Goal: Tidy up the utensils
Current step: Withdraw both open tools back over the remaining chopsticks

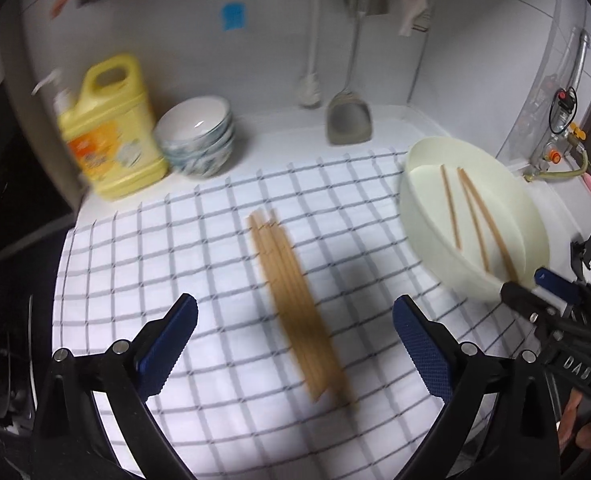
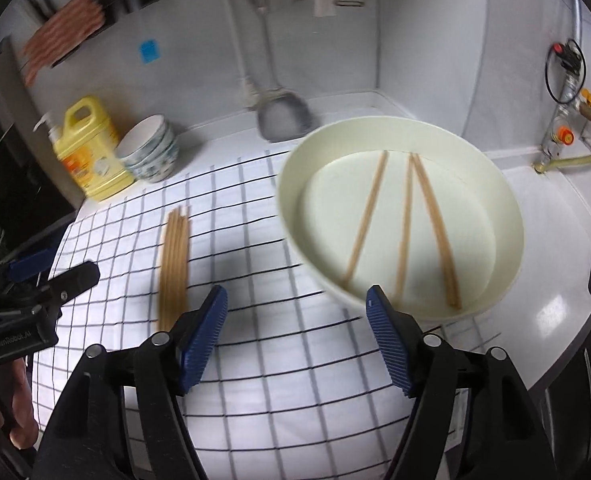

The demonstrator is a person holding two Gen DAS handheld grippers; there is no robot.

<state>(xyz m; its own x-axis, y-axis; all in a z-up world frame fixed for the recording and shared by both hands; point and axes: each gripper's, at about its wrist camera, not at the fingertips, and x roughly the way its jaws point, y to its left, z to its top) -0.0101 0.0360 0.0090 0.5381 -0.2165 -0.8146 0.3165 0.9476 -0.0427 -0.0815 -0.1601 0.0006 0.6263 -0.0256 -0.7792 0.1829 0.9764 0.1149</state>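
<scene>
A bundle of several wooden chopsticks [image 1: 295,304] lies on a white checked cloth [image 1: 199,248]; it also shows in the right wrist view [image 2: 173,264]. A cream round basin [image 1: 435,216] at the right holds three loose chopsticks [image 2: 405,228]; the basin [image 2: 507,216] fills the right wrist view. My left gripper [image 1: 295,308] is open and empty, its fingers either side of the bundle and above it. My right gripper [image 2: 297,300] is open and empty, just before the basin's near rim. It shows in the left wrist view [image 1: 535,284] at the basin's edge.
A yellow detergent jug [image 1: 109,132] and stacked patterned bowls [image 1: 199,136] stand at the back left. A metal spatula [image 1: 349,116] and a brush hang on the wall behind. A gas valve and hose [image 2: 571,140] sit at the back right.
</scene>
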